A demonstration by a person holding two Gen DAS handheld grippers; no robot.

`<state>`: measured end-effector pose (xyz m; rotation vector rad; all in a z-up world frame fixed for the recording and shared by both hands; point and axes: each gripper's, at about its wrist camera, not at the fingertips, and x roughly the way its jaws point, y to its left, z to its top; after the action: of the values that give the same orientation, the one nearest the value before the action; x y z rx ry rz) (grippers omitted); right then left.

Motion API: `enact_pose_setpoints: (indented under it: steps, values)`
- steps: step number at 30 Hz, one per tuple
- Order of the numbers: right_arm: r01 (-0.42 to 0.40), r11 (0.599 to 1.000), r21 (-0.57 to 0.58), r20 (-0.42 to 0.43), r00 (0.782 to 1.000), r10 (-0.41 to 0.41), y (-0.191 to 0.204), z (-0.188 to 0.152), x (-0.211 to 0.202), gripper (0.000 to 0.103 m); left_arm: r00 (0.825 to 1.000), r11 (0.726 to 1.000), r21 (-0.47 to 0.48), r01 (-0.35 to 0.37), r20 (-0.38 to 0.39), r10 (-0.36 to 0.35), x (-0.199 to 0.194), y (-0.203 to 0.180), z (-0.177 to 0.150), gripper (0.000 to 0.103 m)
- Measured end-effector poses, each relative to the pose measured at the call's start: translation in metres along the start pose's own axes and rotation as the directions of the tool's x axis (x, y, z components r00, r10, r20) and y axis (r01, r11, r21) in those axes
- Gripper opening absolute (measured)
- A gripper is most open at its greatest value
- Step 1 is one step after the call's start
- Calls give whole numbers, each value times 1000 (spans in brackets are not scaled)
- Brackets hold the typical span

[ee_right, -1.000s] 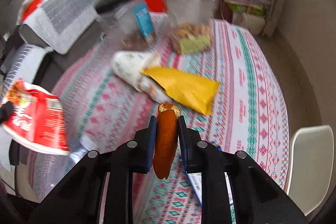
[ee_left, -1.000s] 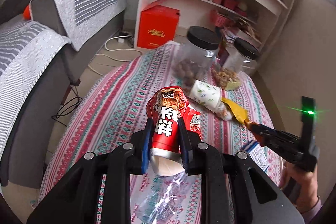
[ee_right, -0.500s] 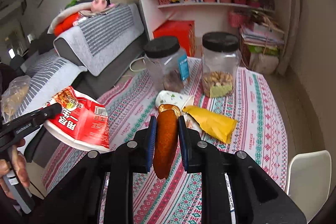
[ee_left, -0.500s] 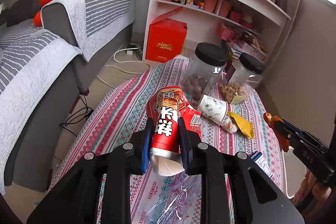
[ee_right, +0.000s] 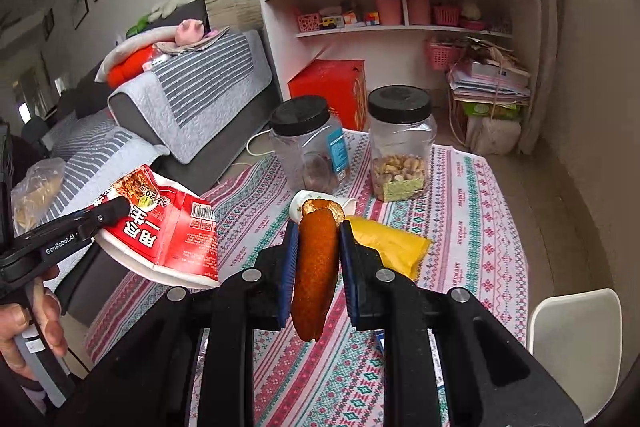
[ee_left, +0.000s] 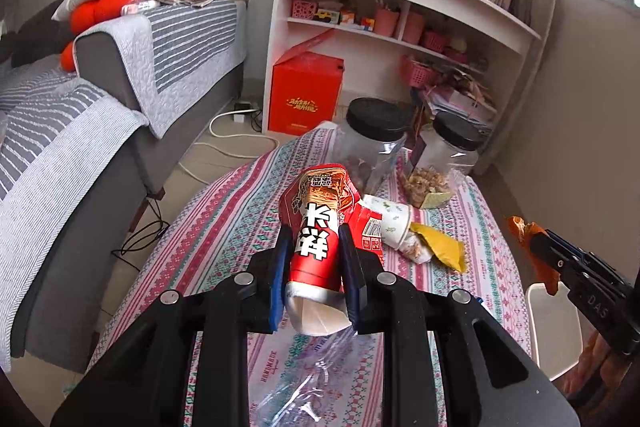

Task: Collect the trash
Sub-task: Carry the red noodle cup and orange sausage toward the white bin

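In the left wrist view the left gripper [ee_left: 316,259] fills the lower middle of the frame, pointing down and forward over the table [ee_left: 224,227]; its blue-padded jaws are clamped on a crushed red noodle cup [ee_left: 320,227], white base toward the camera, held clear above the patterned cloth. In the right wrist view the right gripper [ee_right: 318,259] sits the same way at lower centre; its jaws are pressed together on an orange wrapper [ee_right: 316,267] that hangs below the pads. Beyond it on the cloth lie a tipped paper cup [ee_right: 304,203] and, touching it, a yellow wrapper [ee_right: 384,243]; farther back stand two clear jars [ee_right: 400,147] with black lids.

Only the right wrist view shows the hand [ee_right: 24,323] gripping the left tool's handle at the lower left edge, and the red cup's barcoded side. Only the left wrist view shows a crumpled clear plastic wrapper [ee_left: 304,379] on the table under the gripper; the right gripper enters it at the right edge, orange wrapper at its tip.
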<state>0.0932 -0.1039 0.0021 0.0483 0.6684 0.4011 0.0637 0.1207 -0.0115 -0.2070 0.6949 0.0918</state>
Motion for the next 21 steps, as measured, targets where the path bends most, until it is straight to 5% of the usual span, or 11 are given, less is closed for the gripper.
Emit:
enact_pose_setpoints:
  steps: [21]
  values:
    - [117, 987, 106, 51, 991, -123, -76, -11, -54, 20, 996, 991, 103, 91, -4, -91, 6, -86, -8, 24]
